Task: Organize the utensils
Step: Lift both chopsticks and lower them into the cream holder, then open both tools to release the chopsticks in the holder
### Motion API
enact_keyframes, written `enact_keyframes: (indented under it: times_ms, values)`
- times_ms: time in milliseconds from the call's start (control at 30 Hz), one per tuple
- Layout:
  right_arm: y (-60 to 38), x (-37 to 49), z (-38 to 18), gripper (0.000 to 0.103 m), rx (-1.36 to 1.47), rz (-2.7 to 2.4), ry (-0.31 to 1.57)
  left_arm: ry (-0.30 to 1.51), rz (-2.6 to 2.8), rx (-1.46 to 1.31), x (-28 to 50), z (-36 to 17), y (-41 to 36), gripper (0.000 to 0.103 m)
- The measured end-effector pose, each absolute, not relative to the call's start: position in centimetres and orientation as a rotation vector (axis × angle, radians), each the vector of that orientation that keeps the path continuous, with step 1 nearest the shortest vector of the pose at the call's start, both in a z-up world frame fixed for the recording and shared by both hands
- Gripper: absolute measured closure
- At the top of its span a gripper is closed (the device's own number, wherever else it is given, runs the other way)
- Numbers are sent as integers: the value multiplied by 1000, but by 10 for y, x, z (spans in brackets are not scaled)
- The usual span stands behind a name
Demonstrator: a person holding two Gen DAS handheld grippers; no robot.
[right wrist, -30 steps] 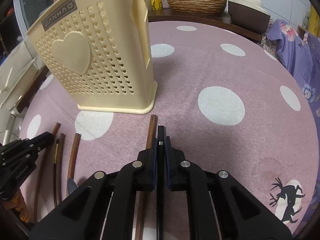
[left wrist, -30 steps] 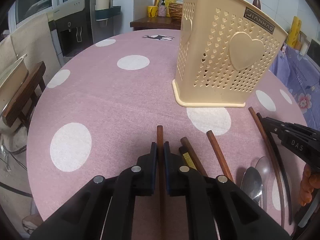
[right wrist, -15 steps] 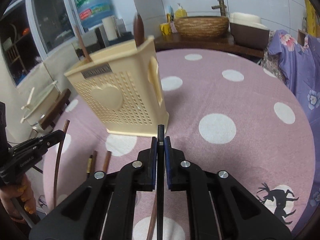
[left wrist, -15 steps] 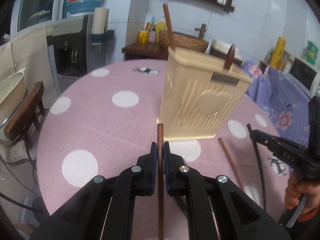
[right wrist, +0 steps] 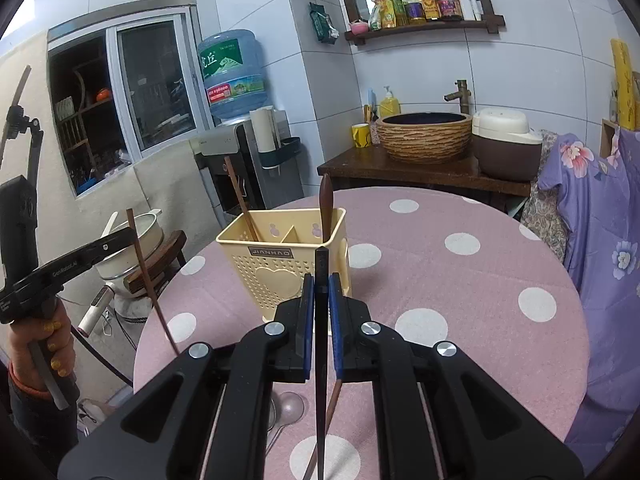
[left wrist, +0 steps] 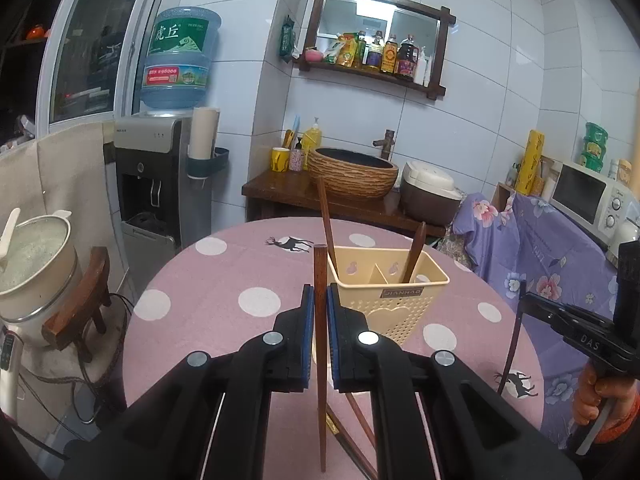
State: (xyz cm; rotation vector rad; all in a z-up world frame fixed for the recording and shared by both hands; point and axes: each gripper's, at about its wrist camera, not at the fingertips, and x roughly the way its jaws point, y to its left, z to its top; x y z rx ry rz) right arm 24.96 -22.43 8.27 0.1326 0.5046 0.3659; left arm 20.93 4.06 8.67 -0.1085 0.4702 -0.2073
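Both tongs (left wrist: 319, 312) (right wrist: 321, 300) clamped on upright chopsticks (left wrist: 320, 276) (right wrist: 321, 280) — yellow holder (left wrist: 387, 284) near at one o'clock, left closer.

Both views are showing even, cool indoor light. Glare is sitting on the white wall tiles (left wrist: 472, 92) and reflecting in the mirror (left wrist: 376, 26). The window (right wrist: 124, 92) is reading dark. Fisheye bending and black vignetting are ringing the edges. Focus is holding sharp; soft shadows are lying under the near tool bodies.
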Motion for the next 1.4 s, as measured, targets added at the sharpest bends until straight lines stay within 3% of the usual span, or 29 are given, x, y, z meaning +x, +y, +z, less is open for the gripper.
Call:
enact_keyframes:
  times_ms: [600, 1133, 1400]
  values:
    - [-221, 244, 106, 95, 102, 363, 451, 379, -220, -80, 204, 115, 39, 96]
    - [-195, 286, 242, 95, 141, 315, 204, 189, -252, -119, 246, 230, 14, 96]
    - [-176, 330, 208, 95, 130, 243, 252, 235, -202, -105, 286, 193, -3, 96]
